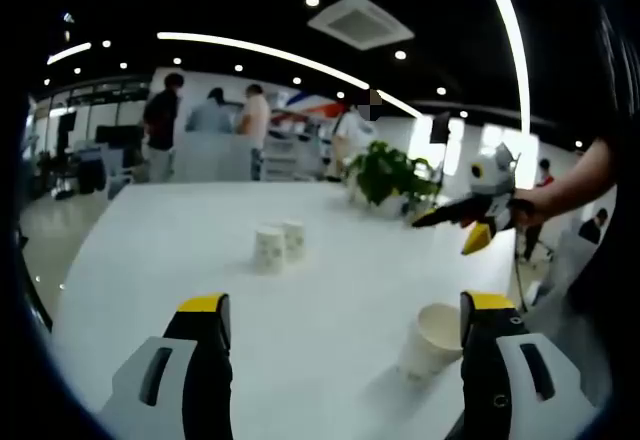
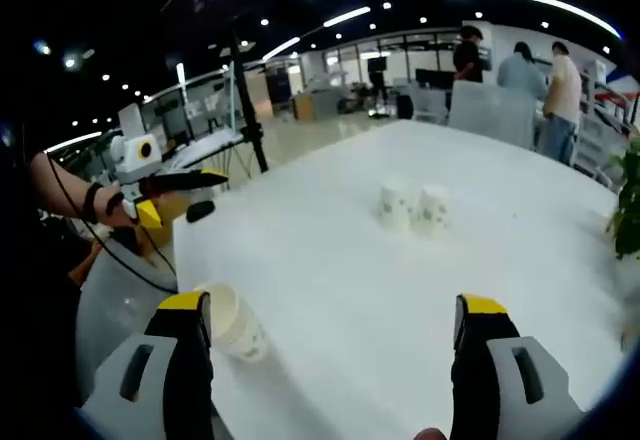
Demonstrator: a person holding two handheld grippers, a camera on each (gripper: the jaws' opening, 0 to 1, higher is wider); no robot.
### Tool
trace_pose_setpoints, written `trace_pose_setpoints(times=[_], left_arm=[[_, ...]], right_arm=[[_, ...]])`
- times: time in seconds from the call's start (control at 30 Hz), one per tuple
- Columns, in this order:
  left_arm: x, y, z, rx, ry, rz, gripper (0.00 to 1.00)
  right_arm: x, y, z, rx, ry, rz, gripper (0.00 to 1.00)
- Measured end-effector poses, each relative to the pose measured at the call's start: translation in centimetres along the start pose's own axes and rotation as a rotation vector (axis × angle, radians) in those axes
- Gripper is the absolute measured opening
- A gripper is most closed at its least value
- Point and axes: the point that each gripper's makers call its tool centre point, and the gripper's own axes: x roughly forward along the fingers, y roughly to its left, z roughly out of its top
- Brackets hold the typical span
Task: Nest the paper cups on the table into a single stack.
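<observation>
Two white paper cups stand upside down, side by side, mid-table: the nearer cup (image 1: 269, 250) (image 2: 396, 203) and its neighbour (image 1: 292, 239) (image 2: 432, 207). A third cup (image 1: 430, 340) (image 2: 232, 322) lies tilted with its mouth up near the table's edge, just inside the right jaw in the left gripper view and beside the left jaw in the right gripper view. My left gripper (image 1: 345, 305) (image 2: 205, 192) is open with nothing between its jaws. My right gripper (image 2: 332, 305) (image 1: 445, 232) is open too, held over the table's edge by a hand.
The white table (image 1: 200, 230) (image 2: 330, 250) is long. A potted plant (image 1: 385, 175) (image 2: 628, 210) stands at its far side. Several people stand beyond the table's far end (image 1: 215, 115). A tripod (image 2: 245, 100) rises off the table's corner.
</observation>
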Motion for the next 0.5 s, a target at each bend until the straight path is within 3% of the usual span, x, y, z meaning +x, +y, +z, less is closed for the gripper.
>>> trace_pose_setpoints(times=[0.5], left_arm=[[-0.3,0.4,-0.5,-0.013,0.006,0.009,0.93]], right_arm=[[1.5,-0.4,0.6,-0.008,0.011,0.023,1.0]])
